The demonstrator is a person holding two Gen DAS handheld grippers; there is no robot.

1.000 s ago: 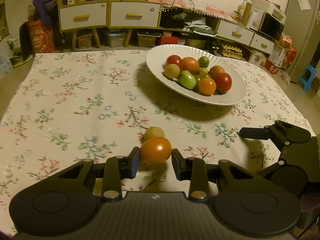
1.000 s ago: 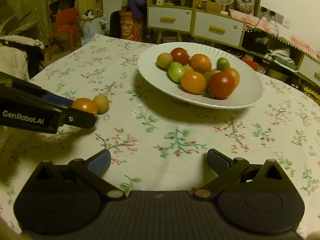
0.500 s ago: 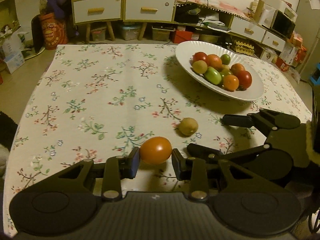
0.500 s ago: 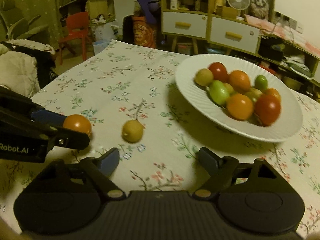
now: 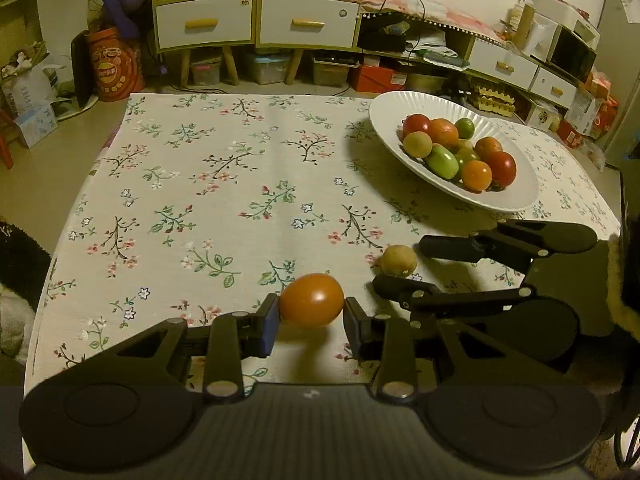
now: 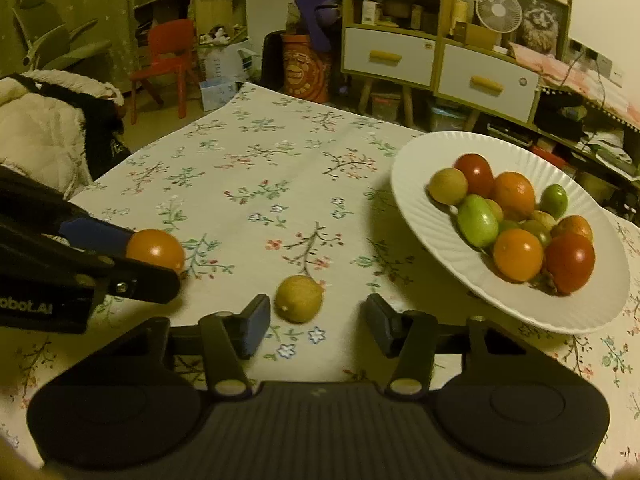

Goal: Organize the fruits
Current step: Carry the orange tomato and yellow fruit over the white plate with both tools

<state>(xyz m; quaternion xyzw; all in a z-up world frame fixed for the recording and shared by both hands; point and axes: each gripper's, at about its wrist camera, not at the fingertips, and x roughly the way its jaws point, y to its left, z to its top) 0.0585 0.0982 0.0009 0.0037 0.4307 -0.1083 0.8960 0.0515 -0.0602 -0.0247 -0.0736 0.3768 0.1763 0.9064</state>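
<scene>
Left tool (image 5: 311, 314) clamped on an orange tomato (image 5: 311, 300) above the desk (image 5: 224, 184). Right tool (image 6: 316, 324) closing, pads not yet touching the yellowish fruit (image 6: 298, 298) lying between them on the desk, near the white plate (image 6: 416, 216) of fruits.

Tablecloth (image 5: 224, 184): matt woven cloth w/ floral print. Plate (image 6: 416, 216): white, ribbed rim, looks like paper. Orange fruit (image 5: 311, 300): smooth, glossy (1 highlight). Yellowish fruit (image 6: 298, 298): dull, slightly rough skin. Left gripper (image 5: 310, 322): matt black plastic, blue pads.
</scene>
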